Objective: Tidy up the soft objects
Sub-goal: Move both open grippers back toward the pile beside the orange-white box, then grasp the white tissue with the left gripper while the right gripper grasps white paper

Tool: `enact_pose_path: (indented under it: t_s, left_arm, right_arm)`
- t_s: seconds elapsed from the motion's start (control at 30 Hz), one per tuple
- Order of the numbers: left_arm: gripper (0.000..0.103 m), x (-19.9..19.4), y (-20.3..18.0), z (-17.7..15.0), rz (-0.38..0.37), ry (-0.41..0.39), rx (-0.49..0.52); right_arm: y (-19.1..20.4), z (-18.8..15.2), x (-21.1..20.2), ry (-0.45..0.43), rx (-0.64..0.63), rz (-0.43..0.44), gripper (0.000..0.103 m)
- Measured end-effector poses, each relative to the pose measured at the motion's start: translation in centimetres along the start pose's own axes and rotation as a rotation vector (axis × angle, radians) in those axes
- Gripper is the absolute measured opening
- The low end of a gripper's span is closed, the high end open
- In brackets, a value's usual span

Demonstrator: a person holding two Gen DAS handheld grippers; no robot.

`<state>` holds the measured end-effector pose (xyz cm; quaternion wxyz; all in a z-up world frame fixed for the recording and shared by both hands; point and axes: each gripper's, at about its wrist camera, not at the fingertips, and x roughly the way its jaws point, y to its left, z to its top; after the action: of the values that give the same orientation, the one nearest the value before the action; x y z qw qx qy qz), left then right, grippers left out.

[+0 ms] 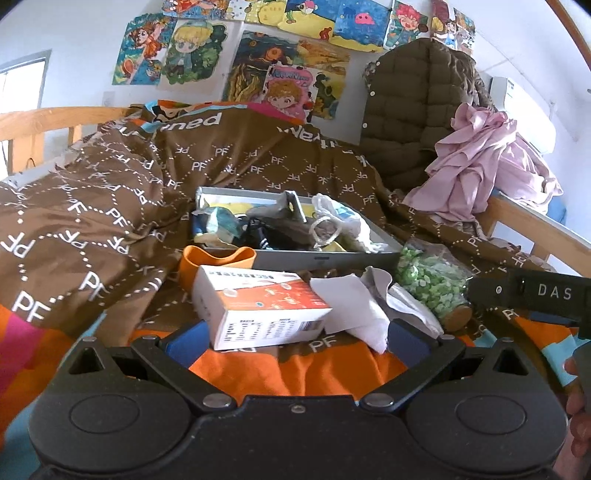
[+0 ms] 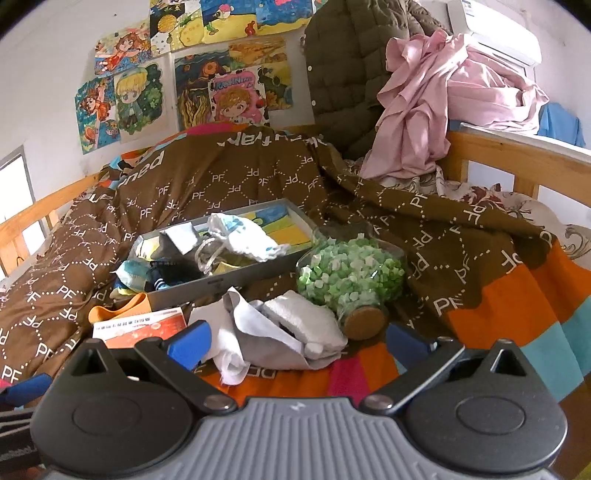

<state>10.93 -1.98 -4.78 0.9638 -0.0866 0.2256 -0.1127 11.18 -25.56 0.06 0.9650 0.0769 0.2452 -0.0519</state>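
Left tongs [image 1: 295, 334]: black body, two round black discs, triangular cut-outs at the outer shoulders, silver pivot screws, blue finger pads [image 1: 184, 341].
Right tongs [image 2: 299, 341]: same black linkage and discs, ribbed grey centre plate, silver screws, blue pads [image 2: 190, 345].
Marking: white letters "DAS" on the right tongs' dark side, seen from the left wrist.

Wall: we saw cartoon drawings [image 1: 192, 51] pinned across it.
Bed rail: we saw a wooden rail [image 2: 517, 158] with a pink garment [image 2: 424, 110] heaped on it.
Jacket: we noted an olive quilted jacket [image 1: 410, 110] hanging beside the pink heap.
Corner: we saw an air conditioner [image 2: 495, 33] mounted high, above the garment.
Left edge: we made out a window [image 1: 22, 81].
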Motion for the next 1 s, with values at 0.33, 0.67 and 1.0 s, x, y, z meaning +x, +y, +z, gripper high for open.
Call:
enact_pose_path:
  t_s: [0.33,0.67,1.0]
  left_arm:
    - [0.102,3.9,-0.8,-0.1,-0.138,0.053,-0.027]
    - [0.102,8.4,-2.8,-0.2,-0.260,0.100,-0.055]
    - [0.094,12.3,-2.5,0.1,-0.321,0.171,-0.110]
  right_arm:
    - [-4.0,2.2,3.0,0.046,0.108,0.030,0.103]
    - [-6.4,3.0,7.6,0.162,0.188,0.207,0.103]
    - [-6.8,3.5,10.7,0.218,0.196,0.359,0.102]
